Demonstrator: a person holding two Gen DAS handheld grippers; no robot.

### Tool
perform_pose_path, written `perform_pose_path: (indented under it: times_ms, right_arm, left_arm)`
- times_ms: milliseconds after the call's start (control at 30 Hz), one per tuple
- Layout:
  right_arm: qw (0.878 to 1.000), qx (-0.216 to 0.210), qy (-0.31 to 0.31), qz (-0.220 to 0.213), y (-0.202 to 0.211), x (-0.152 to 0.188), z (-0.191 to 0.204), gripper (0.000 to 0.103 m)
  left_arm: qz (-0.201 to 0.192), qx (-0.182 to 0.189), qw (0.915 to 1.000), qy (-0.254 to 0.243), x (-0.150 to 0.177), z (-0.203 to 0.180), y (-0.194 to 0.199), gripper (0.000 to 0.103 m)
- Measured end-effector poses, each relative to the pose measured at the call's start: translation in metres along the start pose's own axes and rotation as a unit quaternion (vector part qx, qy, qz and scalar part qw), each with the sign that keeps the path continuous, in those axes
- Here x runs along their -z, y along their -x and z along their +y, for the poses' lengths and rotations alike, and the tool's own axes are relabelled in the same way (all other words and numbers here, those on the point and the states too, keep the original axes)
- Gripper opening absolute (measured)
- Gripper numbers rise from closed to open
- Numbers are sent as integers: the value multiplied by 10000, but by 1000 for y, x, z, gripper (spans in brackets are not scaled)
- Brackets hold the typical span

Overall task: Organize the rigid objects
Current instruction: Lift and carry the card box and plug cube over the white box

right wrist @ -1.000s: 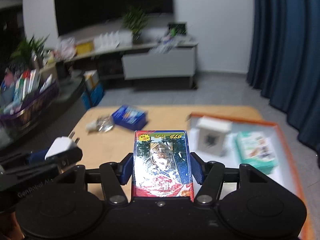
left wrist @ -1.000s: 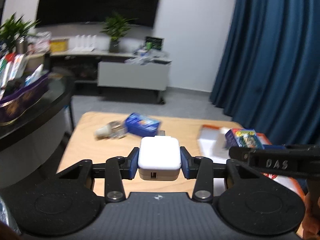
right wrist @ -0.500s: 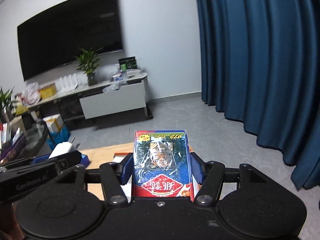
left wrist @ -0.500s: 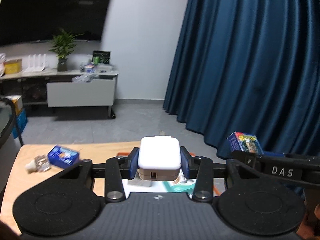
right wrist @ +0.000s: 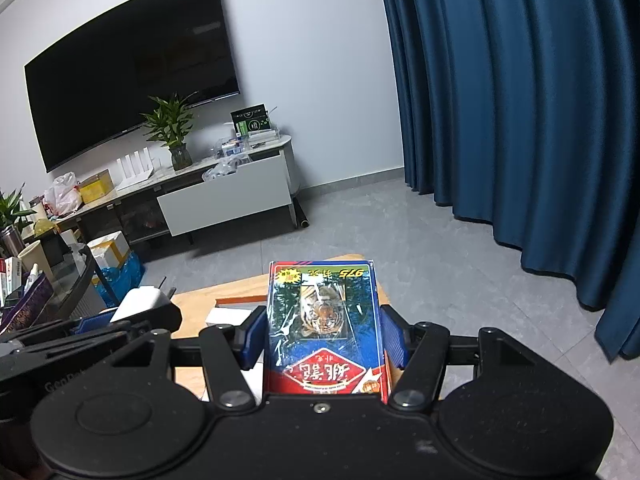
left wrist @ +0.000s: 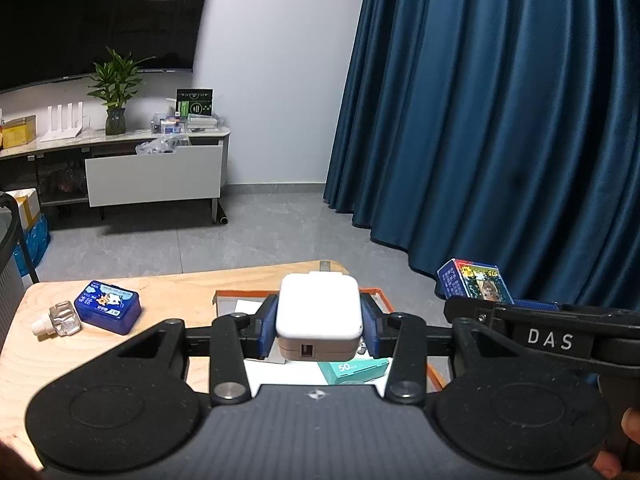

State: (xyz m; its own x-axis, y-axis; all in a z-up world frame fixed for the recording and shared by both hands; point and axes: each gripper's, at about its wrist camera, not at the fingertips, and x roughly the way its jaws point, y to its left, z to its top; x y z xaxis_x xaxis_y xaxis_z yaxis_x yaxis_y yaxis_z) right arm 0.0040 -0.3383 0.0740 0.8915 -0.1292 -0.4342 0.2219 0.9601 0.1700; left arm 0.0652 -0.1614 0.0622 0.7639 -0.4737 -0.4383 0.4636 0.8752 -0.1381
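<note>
Wooden table (left wrist: 172, 292) edge, orange-rimmed tray (left wrist: 374, 292) inside

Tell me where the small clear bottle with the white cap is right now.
In the left wrist view, the small clear bottle lies on its side at the wooden table's left end, right beside the blue tin.

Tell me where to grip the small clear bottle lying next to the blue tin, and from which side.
Probably grip the clear bottle across its squarish glass body, from above. It lies on its side on the wooden table, white cap pointing left, close beside the blue tin on its right. Set the fingers across its near and far faces, clear of the tin.
</note>
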Motion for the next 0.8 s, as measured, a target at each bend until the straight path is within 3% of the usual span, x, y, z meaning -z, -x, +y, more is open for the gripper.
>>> perform_pose_path:
  times_ms: [433,800]
  right_arm:
    - [9996,115,-56,237,-30,1,-6,71]
    - [9990,154,-111,403,-50,-14,-6,71]
  left_arm:
    - [261,83,9996,-4,4,-3,-19,42]
    - [523,143,9985,-104,-11,-3,-40,42]
